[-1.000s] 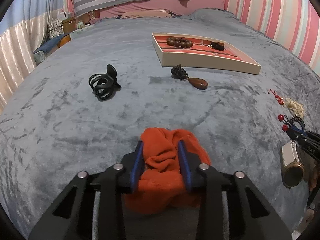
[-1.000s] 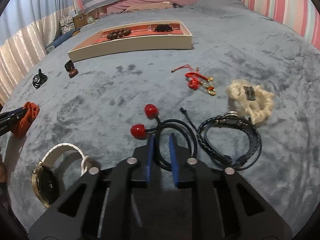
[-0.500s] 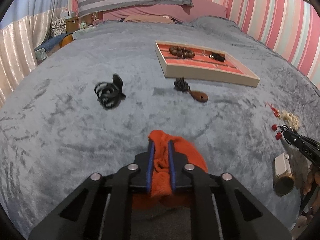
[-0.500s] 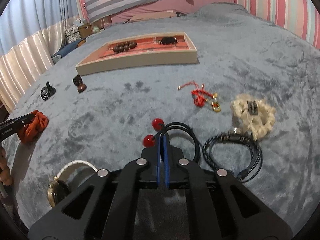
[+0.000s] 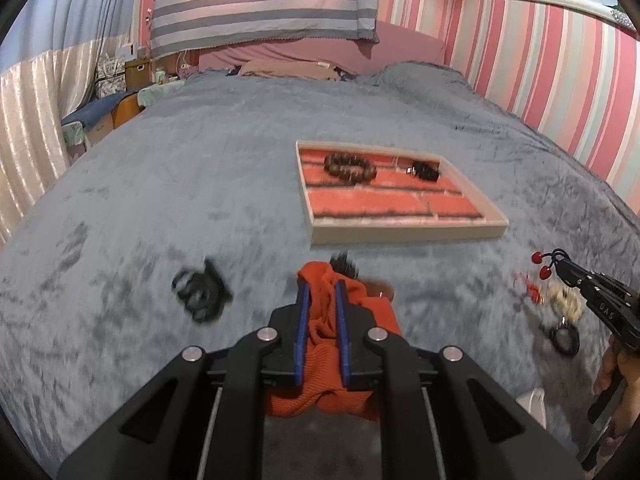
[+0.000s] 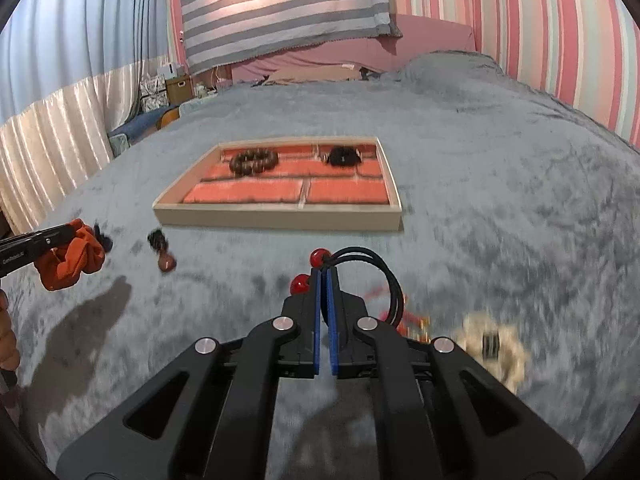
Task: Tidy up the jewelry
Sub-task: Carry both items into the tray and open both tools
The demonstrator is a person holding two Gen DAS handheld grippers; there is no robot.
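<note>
The left tongs (image 5: 322, 300) are clenched on an orange scrunchie (image 5: 332, 332), lifted off the bed (image 5: 160, 184). The right tongs (image 6: 324, 280) pinch a black hair tie with red beads (image 6: 360, 264). Both items are held up, probably for carrying to the partitioned tray (image 6: 280, 216) straight ahead, beyond both tongs, where a bead bracelet (image 6: 253, 161) already lies.

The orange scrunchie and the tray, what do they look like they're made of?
The orange scrunchie looks like soft ribbed knit fabric, matte and bunched into folds where the left gripper pinches it. The tray looks like pale unfinished wood or board, with flat matte walls and an orange-red, probably fabric, lining.
</note>
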